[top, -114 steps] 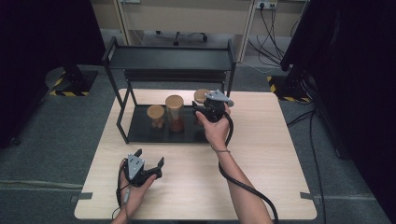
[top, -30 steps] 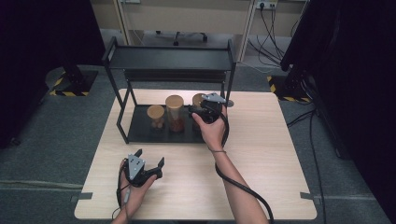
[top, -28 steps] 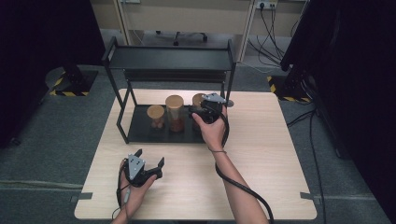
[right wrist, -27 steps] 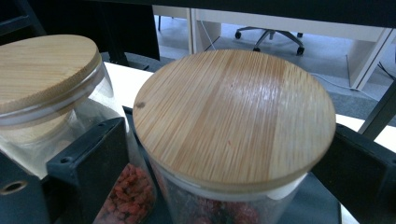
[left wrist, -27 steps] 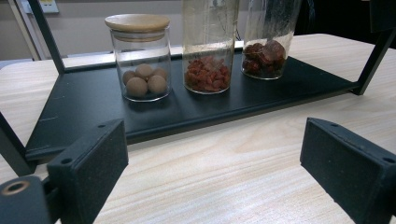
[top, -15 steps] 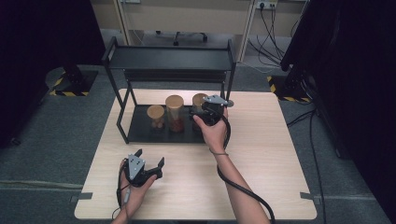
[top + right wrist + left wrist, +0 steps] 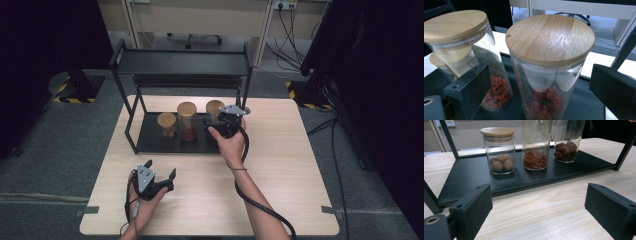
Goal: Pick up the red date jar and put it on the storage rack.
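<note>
Three wooden-lidded glass jars stand on the black rack's lower shelf: a short one with beige balls, a tall one with small red berries, and one with dark red fruit. My right gripper is at that last jar. In the right gripper view the dark-fruit jar stands between the jaws of the right gripper. They have just been opening, and both pads are clear of the glass. My left gripper rests open near the table's front, facing the jars.
The rack's top shelf overhangs the jars, and its thin black posts stand at the corners. The right gripper's cable trails along the forearm. Bare wooden tabletop lies right of and in front of the rack.
The right hand has edged slightly back toward the table's front while the dark-fruit jar stays on the shelf. The left hand and its gripper have not moved.
</note>
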Demonstrator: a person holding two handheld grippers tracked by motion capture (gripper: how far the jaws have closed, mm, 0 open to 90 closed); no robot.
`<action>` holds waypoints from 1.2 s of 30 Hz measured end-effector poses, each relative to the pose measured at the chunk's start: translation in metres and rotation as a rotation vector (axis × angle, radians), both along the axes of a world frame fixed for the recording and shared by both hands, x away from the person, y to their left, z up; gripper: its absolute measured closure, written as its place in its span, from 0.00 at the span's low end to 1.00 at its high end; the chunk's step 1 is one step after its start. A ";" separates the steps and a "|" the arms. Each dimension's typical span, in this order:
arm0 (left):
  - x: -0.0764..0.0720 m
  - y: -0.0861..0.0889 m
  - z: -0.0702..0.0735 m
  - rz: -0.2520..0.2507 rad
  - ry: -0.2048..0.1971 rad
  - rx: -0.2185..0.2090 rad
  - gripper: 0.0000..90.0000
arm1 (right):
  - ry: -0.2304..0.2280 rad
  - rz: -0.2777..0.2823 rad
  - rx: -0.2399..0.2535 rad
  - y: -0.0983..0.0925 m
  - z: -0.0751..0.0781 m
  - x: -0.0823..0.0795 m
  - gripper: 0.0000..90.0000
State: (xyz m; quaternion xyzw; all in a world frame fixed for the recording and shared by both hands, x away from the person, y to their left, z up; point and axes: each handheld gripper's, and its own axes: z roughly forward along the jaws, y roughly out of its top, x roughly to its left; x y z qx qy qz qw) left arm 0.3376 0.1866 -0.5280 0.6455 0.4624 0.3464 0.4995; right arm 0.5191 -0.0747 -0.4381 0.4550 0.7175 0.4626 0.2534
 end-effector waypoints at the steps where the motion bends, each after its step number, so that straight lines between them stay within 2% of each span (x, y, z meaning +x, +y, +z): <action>1: 0.000 0.000 0.000 0.000 0.000 0.000 0.08 | 0.003 -0.002 0.004 0.000 0.000 -0.001 0.05; 36: 0.000 -0.001 0.000 0.002 -0.003 0.003 0.08 | 0.012 0.029 0.005 -0.007 -0.006 -0.027 0.04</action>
